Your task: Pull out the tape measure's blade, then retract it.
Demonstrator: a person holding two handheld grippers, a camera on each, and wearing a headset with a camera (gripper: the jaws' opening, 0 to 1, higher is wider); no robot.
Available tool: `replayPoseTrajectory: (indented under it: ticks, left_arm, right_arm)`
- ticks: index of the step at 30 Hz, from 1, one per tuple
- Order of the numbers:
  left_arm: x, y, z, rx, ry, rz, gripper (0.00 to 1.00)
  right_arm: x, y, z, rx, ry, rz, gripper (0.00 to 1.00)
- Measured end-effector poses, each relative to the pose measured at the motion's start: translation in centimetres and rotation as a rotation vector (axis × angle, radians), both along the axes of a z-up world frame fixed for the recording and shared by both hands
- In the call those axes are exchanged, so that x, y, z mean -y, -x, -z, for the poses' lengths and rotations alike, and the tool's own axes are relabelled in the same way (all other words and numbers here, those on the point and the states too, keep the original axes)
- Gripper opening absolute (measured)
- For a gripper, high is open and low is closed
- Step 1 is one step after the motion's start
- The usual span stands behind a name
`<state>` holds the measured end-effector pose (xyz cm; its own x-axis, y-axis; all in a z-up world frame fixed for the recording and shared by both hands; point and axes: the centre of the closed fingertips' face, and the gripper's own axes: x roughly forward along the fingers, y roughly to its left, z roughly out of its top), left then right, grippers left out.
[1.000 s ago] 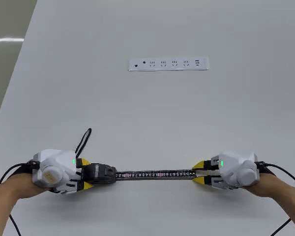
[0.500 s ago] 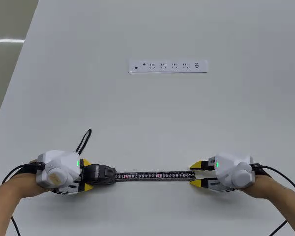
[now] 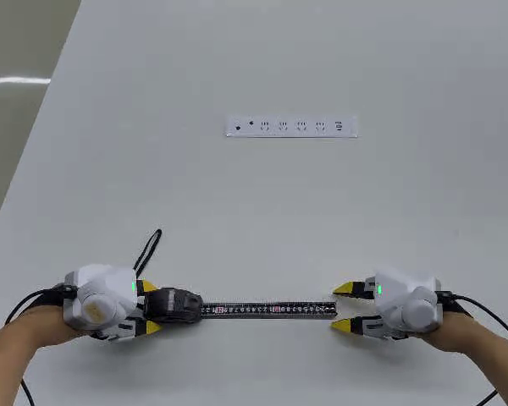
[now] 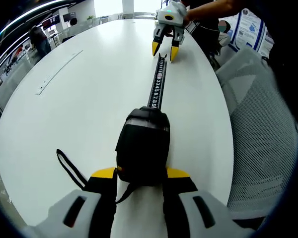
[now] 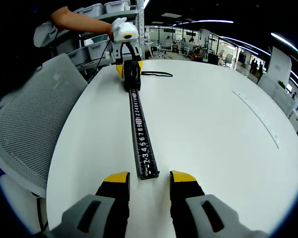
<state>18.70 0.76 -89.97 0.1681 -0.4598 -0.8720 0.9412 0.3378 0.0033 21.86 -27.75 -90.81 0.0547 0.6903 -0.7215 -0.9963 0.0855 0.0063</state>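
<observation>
Nearest to you, your left gripper (image 3: 150, 307) has its fingers (image 4: 105, 173) pinching the rear end of the tape measure (image 3: 179, 304), one yellow tip on each side. The tape measure is a black, rounded case and it lies on the white table (image 3: 322, 211). Any label on the case is too dark to read. The rear of the case is hidden between the fingers.

From the front of the tape measure the blade (image 3: 267, 308) runs straight and flat over the table to your right gripper (image 3: 342, 307). The blade is black with white digits. In the right gripper view you can read 2 up to 9 beside its tip; nearer the tape measure the digits become too small to read. The fingers (image 5: 117, 178) of the right gripper are spread. The blade tip lies between them and touches neither.

A thin black strap (image 3: 148, 249) leaves the rear of the tape measure, and its start is covered by the left gripper. It lies in a loop on the table just beyond the tape measure.

Far beyond the tape measure a white power strip (image 3: 292, 127) lies flat on the table. Its markings are too small to read.
</observation>
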Motion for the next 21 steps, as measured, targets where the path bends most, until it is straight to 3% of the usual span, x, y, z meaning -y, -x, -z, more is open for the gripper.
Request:
replayPoseTrajectory:
  ticks: [10,14,21]
  left_arm:
    - [-0.3,0.4,-1.2,0.023,0.041,-0.103,0.4]
    - [-0.2,0.7,-1.7,0.04,0.079,-0.16,0.42]
    - [0.0,1.9,-2.4,0.049,0.113,-0.222,0.45]
  right_arm:
    - [0.2,0.4,-1.1,-0.002,-0.004,0.066,0.38]
    - [0.3,0.7,-1.9,0.001,-0.015,0.094,0.39]
    - [0.3,1.2,-3.1,0.007,-0.021,0.147,0.43]
